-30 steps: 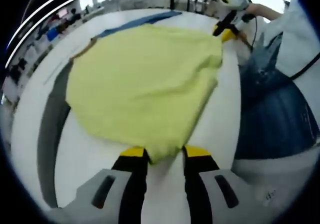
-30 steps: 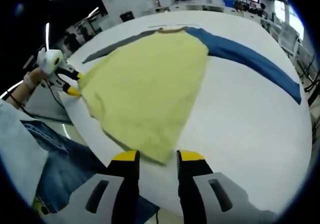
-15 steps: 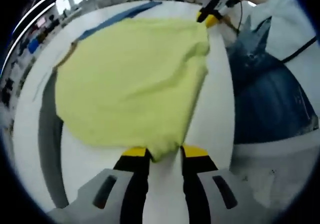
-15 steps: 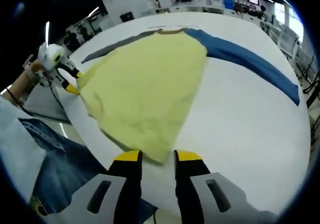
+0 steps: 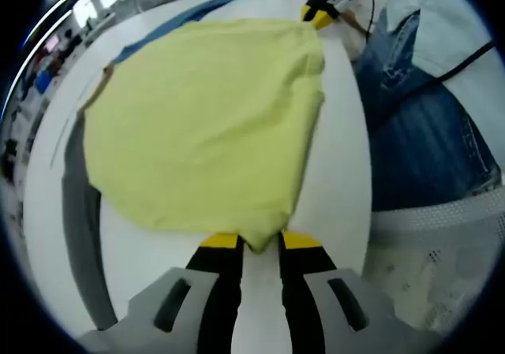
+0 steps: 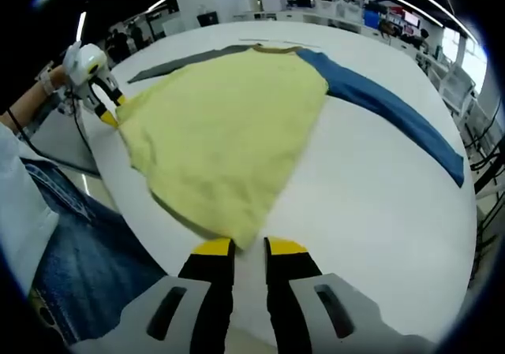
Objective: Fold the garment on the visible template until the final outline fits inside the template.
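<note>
Shirt [image 5: 197, 117], yellow body w/ one blue sleeve [image 6: 387, 106] and one grey sleeve [image 5: 79, 212], lies spread on white bench [image 6: 379, 212].

L gripper [image 5: 258, 241]: jaws narrow, pinched on a hem corner of the shirt at the near edge of the left gripper view; cloth bunches between the yellow tips. The same gripper shows in the right gripper view at upper left [image 6: 106, 116], at the other hem corner, a hand [image 6: 55, 82] behind it.

R gripper [image 6: 248, 247]: jaws narrow, closed on the nearer hem corner; cloth tip sits between the yellow pads. It also shows at the top of the left gripper view [image 5: 316, 15], touching the far corner of the hem.

Hem runs between the two grippers along the bench edge beside the person's jeans [image 5: 418, 141]. Blue sleeve stretched out flat, away from the body; grey sleeve flat on the opposite side. Collar [image 6: 272, 49] at far end.
</note>
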`<state>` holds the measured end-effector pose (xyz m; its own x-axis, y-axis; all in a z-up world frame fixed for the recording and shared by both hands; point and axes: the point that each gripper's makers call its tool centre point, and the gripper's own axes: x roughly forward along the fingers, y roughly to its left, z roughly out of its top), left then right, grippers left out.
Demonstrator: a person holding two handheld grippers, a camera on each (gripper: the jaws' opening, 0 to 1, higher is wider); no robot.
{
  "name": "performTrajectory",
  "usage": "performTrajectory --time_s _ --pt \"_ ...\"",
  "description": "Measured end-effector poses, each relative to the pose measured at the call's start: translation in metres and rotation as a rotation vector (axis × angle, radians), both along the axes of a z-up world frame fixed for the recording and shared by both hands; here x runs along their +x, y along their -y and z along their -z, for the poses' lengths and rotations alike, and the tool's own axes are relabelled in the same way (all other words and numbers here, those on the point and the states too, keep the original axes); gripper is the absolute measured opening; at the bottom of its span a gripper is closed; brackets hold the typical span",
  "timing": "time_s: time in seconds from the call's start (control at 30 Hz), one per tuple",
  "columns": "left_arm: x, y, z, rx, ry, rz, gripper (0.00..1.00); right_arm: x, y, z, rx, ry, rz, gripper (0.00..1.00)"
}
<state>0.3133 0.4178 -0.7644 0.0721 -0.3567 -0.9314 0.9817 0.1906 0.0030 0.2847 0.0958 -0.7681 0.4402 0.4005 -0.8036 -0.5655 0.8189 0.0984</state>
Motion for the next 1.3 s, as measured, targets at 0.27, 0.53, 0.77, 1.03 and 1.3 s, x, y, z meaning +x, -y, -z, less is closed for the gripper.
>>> performTrajectory --time_s 0.27,0.53,0.77,1.03,1.3 --pt "0.001 -0.003 0.001 -0.012 -0.060 -0.187 0.02 -0.003 -0.001 -0.003 0.030 -0.017 0.018 0.03" --pt "-0.007 -0.003 -0.005 -0.105 -0.163 -0.375 0.02 0.002 0.005 -0.011 0.058 -0.006 0.051 0.03" --pt "-0.013 0.004 -0.027 -0.224 -0.285 -0.534 0.02 0.010 0.011 -0.022 0.053 0.018 0.050 0.03" --pt "-0.024 0.008 -0.044 -0.249 -0.453 -0.657 0.02 0.018 0.015 -0.046 0.035 0.070 0.033 0.02" --pt "-0.055 -0.002 -0.036 -0.150 -0.701 -0.767 0.00 0.020 0.019 -0.059 0.019 0.106 0.024 0.02"
